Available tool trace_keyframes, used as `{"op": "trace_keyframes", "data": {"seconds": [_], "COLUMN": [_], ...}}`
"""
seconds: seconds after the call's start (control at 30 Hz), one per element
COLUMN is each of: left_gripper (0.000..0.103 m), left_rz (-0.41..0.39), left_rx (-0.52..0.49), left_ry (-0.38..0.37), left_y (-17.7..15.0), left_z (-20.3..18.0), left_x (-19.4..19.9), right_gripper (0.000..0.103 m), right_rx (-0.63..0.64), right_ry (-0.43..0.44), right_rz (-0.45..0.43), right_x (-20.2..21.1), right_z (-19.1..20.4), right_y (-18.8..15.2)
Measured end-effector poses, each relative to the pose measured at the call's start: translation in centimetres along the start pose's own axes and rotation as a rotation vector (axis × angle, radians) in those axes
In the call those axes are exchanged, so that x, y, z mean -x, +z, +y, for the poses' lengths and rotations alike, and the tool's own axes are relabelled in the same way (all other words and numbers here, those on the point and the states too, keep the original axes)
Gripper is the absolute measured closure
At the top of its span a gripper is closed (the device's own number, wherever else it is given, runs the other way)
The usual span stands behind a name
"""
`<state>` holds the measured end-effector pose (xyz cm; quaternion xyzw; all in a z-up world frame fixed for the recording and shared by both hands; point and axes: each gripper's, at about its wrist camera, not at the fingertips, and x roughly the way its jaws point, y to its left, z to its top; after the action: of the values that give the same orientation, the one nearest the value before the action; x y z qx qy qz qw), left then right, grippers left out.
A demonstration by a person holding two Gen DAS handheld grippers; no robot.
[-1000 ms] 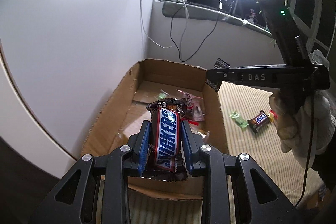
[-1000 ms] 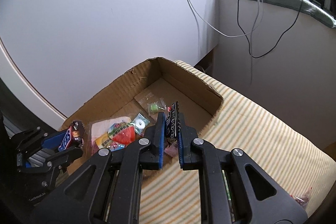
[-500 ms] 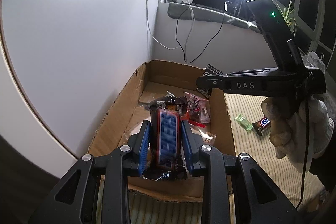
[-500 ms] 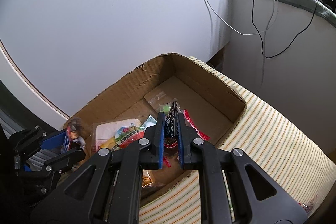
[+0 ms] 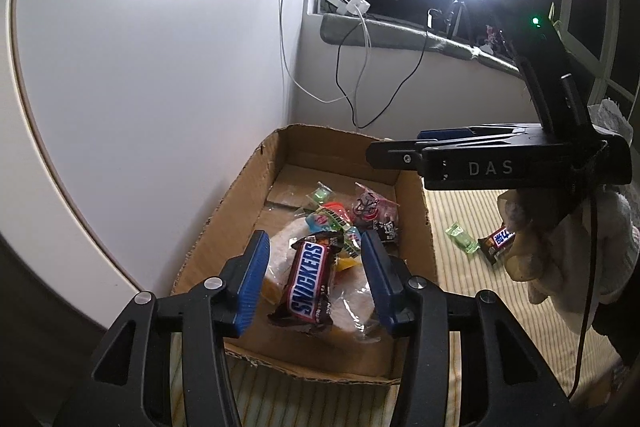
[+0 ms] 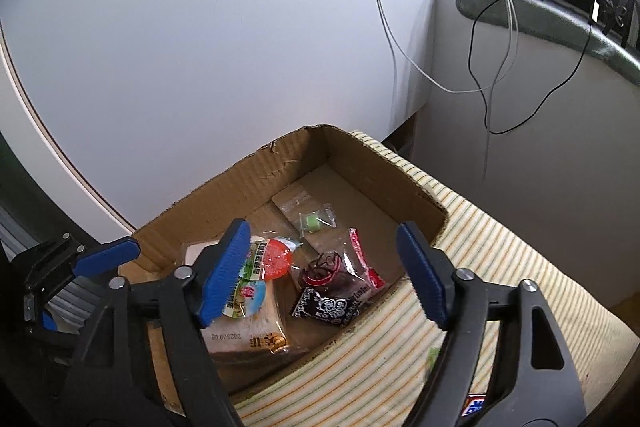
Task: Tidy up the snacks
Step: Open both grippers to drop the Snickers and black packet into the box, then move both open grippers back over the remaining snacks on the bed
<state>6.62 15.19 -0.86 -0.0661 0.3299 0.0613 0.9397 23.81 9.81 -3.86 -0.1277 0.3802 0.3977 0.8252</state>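
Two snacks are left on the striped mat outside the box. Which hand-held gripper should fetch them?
Right. The right hand-held gripper is open and empty, and in the left view its hand is beside the green candy and mini Snickers. The left hand-held gripper hangs over the cardboard box.

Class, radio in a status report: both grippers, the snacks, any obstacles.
Left gripper open, Snickers bar lying loose in cardboard box. Right gripper open, empty. Green candy and mini Snickers outside box. Nothing in the way.

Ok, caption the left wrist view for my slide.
Open left gripper above a Snickers bar in the snack box.
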Motion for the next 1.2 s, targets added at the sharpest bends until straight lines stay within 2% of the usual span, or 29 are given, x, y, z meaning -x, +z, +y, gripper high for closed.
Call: {"op": "trace_keyframes", "data": {"seconds": [0.3,0.63,0.93,1.2], "left_gripper": [0.057,0.057,0.057,0.057], "left_rz": [-0.015,-0.027,-0.021,0.025], "left_rx": [-0.019,-0.038,-0.063,-0.113], "left_ry": [-0.006,-0.031,-0.098,-0.173], "left_y": [-0.1,0.0,-0.4,-1.1], "left_z": [-1.4,-3.8,-7.5,-12.1], "left_x": [1.2,2.0,1.1,-0.9], "right_gripper": [0.022,0.022,0.022,0.022], "right_rx": [0.019,-0.027,-0.073,-0.151], "right_ry": [-0.060,-0.112,-0.187,-0.257], "right_rz": [-0.029,-0.104,-0.112,-0.062], "right_x": [2.5,6.9,11.5,13.6], "right_z": [-0.9,-3.7,-8.8,-14.7], "right_y": [-1.1,-3.2,-7.3,-11.1]}}
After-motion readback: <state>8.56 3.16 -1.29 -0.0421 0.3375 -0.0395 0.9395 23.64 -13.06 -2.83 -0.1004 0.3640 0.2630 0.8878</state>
